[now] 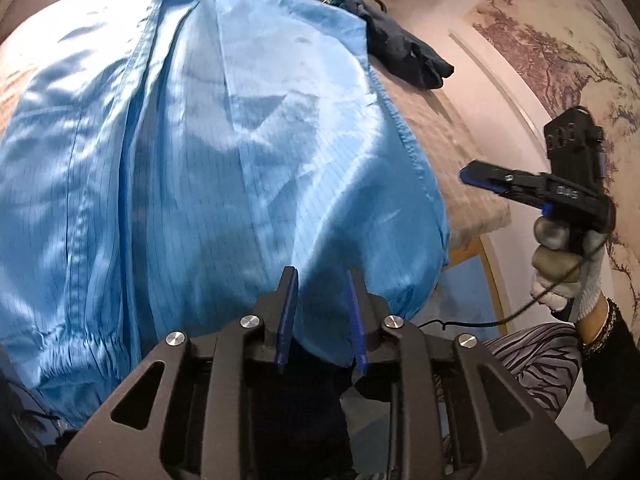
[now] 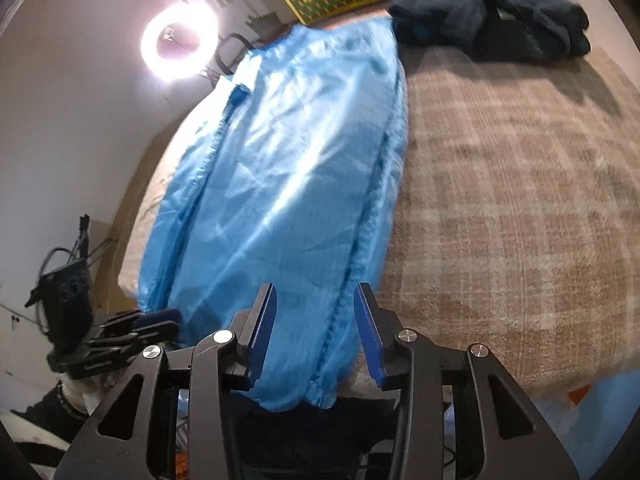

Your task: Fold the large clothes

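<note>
Light blue coat lies lengthwise on the beige plaid bedcover, hem hanging over the near edge; dark navy garment bunched at the far end. Ring light glows by the white wall. My left gripper and right gripper both gape open, holding nothing.

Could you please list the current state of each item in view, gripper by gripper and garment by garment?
left gripper: open, over the garment's near hem, holding nothing.
right gripper: open, holding nothing.
blue garment: spread lengthwise on the bed, wrinkled, near end overhanging.
dark garment: bunched at the far end.
ring light: on.
</note>
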Demonstrator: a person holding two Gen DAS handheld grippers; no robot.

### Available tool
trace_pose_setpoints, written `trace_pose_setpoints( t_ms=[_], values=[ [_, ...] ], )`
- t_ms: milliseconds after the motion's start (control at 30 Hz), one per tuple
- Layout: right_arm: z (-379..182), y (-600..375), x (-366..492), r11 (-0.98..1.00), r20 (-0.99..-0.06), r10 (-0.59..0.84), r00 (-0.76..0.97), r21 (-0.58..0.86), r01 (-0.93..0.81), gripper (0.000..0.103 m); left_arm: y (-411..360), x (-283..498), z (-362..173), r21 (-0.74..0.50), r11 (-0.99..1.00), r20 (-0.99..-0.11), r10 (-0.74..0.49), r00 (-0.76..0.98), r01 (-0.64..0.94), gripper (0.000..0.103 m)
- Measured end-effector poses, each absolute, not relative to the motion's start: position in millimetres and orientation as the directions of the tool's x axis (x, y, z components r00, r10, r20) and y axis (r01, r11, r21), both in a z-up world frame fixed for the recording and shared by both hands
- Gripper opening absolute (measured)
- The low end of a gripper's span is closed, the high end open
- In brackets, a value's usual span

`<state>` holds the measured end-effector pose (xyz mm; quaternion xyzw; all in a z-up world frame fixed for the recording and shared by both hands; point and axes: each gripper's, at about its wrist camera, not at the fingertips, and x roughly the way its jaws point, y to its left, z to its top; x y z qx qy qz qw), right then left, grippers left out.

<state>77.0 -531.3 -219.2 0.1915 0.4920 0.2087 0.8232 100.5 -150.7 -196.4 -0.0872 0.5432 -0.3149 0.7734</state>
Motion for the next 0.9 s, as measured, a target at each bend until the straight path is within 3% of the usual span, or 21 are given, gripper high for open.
trace_pose_setpoints(
  t_ms=[167, 267, 300, 333, 433, 767, 867, 900],
  values=[
    [-239, -518, 80, 0.801, -0.737, 0.595, 0.319, 0.575, -0.166, 0.039, -140, 102, -206, -0.513, 0.787, -0.783, -0.593, 0.190, 0.344, 0.025],
    [-254, -505, 82, 0.839, -0.794, 0.545, 0.271, 0.519, -0.164, 0.039, -140, 99, -203, -0.503, 0.790, -0.782, -0.589, 0.204, 0.351, 0.025],
    [-259, -499, 82, 0.862, -0.824, 0.507, 0.252, 0.479, -0.166, 0.033, -142, 98, -200, -0.501, 0.786, -0.779, -0.592, 0.208, 0.362, 0.025],
    [-267, -493, 82, 0.887, -0.861, 0.458, 0.221, 0.429, -0.169, 0.019, -145, 96, -197, -0.492, 0.787, -0.779, -0.589, 0.215, 0.372, 0.025],
    [-266, -489, 81, 0.897, -0.872, 0.436, 0.224, 0.400, -0.188, 0.013, -158, 92, -188, -0.485, 0.778, -0.767, -0.598, 0.233, 0.399, 0.025],
    [-215, -570, 65, 0.861, -0.710, 0.470, 0.525, 0.499, -0.096, 0.014, -257, 61, -184, -0.400, 0.723, -0.753, -0.610, 0.248, 0.563, 0.025],
    [-207, -595, 59, 0.864, -0.658, 0.398, 0.639, 0.503, -0.020, 0.024, -278, 51, -186, -0.373, 0.705, -0.755, -0.608, 0.244, 0.603, 0.036],
    [-206, -600, 59, 0.866, -0.651, 0.376, 0.660, 0.500, 0.000, 0.032, -283, 49, -188, -0.360, 0.702, -0.756, -0.606, 0.249, 0.615, 0.037]
  ],
)
